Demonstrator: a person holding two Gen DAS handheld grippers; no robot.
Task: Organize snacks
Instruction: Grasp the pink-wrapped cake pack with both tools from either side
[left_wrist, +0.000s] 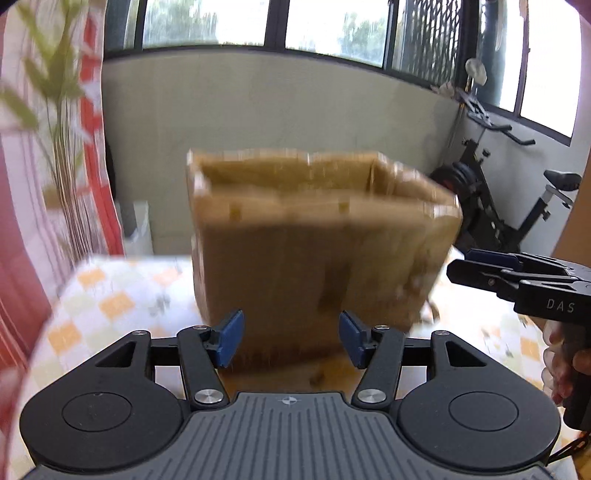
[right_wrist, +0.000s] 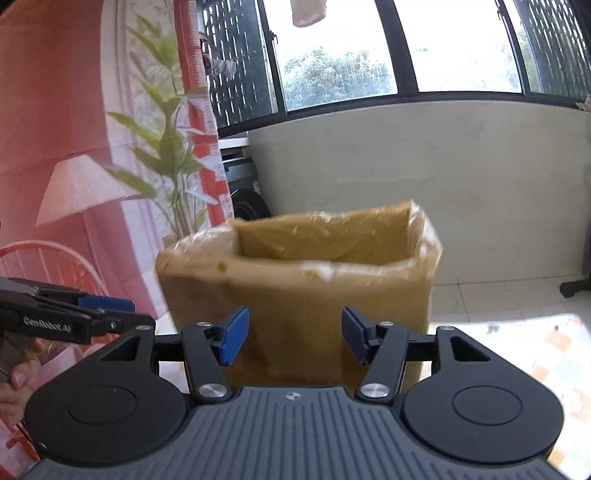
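Observation:
An open brown cardboard box (left_wrist: 321, 243) stands on a table with a checked cloth (left_wrist: 110, 295). It also shows in the right wrist view (right_wrist: 299, 295), its rim wrapped in clear tape. My left gripper (left_wrist: 291, 338) is open and empty, just in front of the box's near wall. My right gripper (right_wrist: 295, 338) is open and empty, also close to the box's near wall. The right gripper shows from the side in the left wrist view (left_wrist: 480, 269), to the right of the box. The left gripper shows from the side in the right wrist view (right_wrist: 107, 314), to the left of the box. No snacks are visible; the inside of the box is hidden.
A potted plant (right_wrist: 173, 155) and a red patterned curtain (right_wrist: 55, 110) stand to the left. An exercise bike (left_wrist: 509, 206) stands at the right behind the table. A low wall under windows (right_wrist: 443, 177) lies behind the box.

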